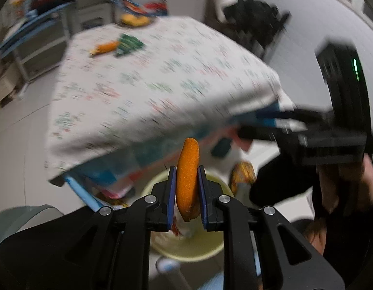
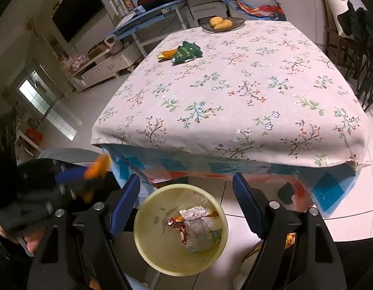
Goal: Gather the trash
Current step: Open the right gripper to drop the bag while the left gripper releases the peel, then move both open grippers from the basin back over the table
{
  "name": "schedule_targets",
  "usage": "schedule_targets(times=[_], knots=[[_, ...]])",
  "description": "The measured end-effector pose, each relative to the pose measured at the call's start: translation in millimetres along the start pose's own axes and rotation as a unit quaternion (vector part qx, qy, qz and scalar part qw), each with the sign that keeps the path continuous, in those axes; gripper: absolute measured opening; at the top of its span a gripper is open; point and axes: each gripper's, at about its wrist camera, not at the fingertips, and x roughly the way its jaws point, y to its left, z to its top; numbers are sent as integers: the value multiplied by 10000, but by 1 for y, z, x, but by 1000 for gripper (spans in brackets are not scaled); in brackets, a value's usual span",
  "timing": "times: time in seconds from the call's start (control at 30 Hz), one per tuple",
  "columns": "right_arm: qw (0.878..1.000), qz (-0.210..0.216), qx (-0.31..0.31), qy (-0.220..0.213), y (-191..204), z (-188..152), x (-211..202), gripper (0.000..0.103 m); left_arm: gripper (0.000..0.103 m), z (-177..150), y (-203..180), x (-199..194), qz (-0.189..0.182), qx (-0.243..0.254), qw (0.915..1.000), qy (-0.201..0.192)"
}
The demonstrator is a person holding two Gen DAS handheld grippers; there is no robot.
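My left gripper [image 1: 187, 188] is shut on an orange peel [image 1: 187, 171] and holds it above the pale yellow bin [image 1: 193, 249]; it also shows blurred in the right wrist view [image 2: 89, 171] at the left. My right gripper [image 2: 186, 193] is open and empty, over the bin [image 2: 147, 249], which holds crumpled wrappers [image 2: 196, 227]. On the floral tablecloth [image 2: 234, 84] lie another orange peel [image 2: 167, 54] and a green wrapper [image 2: 186, 51], far from both grippers; both also show in the left wrist view, the peel [image 1: 105, 47] and the wrapper [image 1: 129, 44].
A dish of yellow fruit [image 2: 221, 23] stands at the table's far edge. Dark chairs [image 2: 355, 48] stand to the right. A blue desk [image 2: 150, 17] and a low white cabinet [image 2: 102, 70] stand to the left. The bin sits on the white floor at the table's near edge.
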Motion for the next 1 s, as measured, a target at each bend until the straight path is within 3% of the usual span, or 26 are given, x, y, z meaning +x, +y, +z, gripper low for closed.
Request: schedule_targets(times=[0.07,0.13,0.17,0.33,0.43,0.6,0.73,1.0], knots=[[10000,-11,22,-28,-1,0,-1,76,28,-4,-10,6,65,219,9996,164],[10000,-5,49,-38,-3,0,-2,76,45,-5,-15,7,245,333,9990,155],[10000,-7,65,-49,-3,0,-3,76,48,-5,-15,6,278,319,9990,125],[9998,-25,143,-100,-7,0,-5,77,62,2,6,-8,526,-185,9978,-350],[9998,-39,155,-130,-8,0,-6,77,69,6,23,-20,832,-611,9917,-760],[9996,-106,152,-232,-9,1,-9,77,77,9,46,-38,1329,-1150,9757,-1307],[9992,-170,149,-341,-9,2,-12,77,79,12,57,-44,1523,-1388,9665,-1532],[9985,-281,65,-458,-5,5,-13,80,82,17,55,-44,1770,-1329,9606,-1683]])
